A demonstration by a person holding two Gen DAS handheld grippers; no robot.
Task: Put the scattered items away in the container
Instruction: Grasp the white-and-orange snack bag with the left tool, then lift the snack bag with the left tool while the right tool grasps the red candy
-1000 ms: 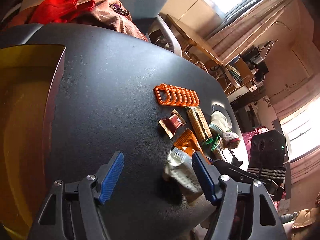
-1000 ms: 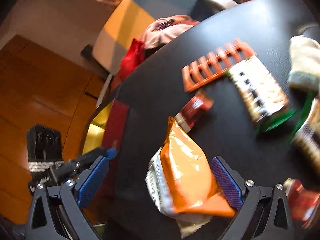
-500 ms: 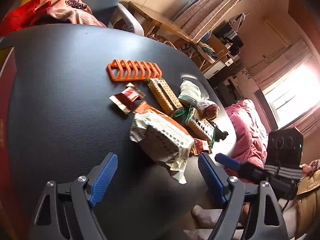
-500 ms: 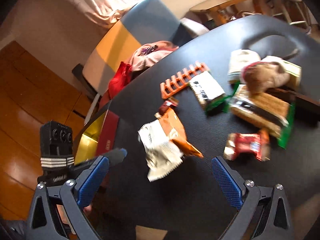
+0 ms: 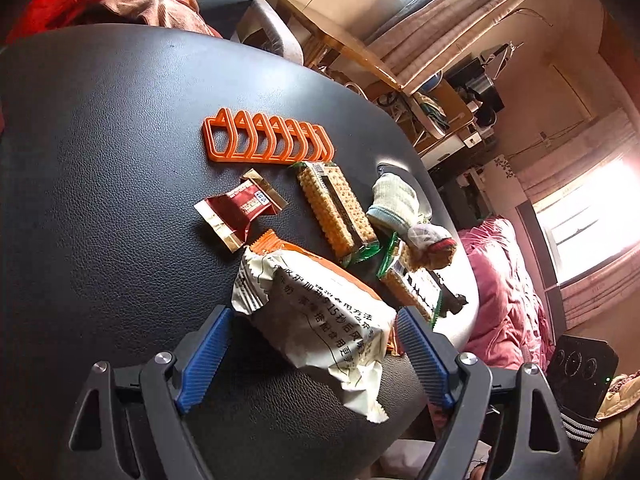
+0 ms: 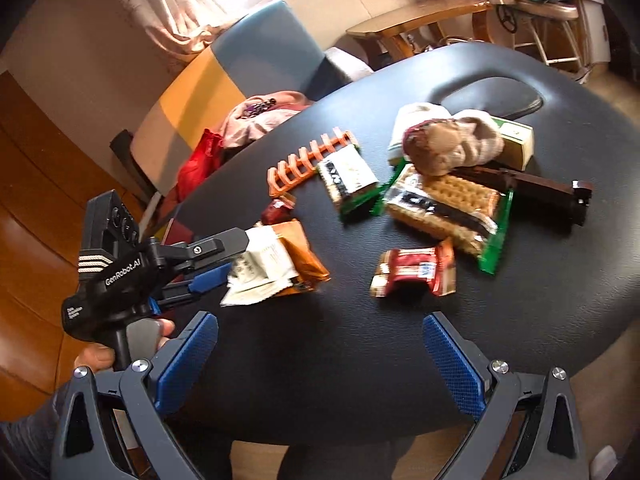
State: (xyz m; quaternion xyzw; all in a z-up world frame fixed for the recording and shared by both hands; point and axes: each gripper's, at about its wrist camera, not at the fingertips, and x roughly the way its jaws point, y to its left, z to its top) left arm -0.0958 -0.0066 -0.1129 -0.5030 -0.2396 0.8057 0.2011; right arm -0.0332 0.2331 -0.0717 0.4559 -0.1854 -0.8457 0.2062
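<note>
The left gripper [image 5: 314, 344] stands wide open around the orange-and-white snack packet [image 5: 320, 304], one blue pad on each side of it; the pads do not appear to press the wrapper, though contact on the right side cannot be settled from this view. The packet rests on the black table [image 5: 100, 160]. From the right wrist view the left gripper [image 6: 216, 268] reaches in from the left, with the packet [image 6: 276, 264] between its fingers.

The right gripper [image 6: 320, 356] hangs open and empty over the near table edge, apart from all items.

Beyond the packet lie a dark red sweet wrapper [image 5: 240, 212], an orange plastic rack [image 5: 268, 140], and a cracker pack with green ends [image 5: 336, 212]. Further right sit a knitted sock bundle [image 6: 448, 140], a second cracker pack [image 6: 448, 208], a red snack wrapper [image 6: 416, 272] and a dark brown object [image 6: 548, 192].

A red-and-gold container [image 6: 176, 236] shows only partly behind the left gripper, at the table's left edge.
</note>
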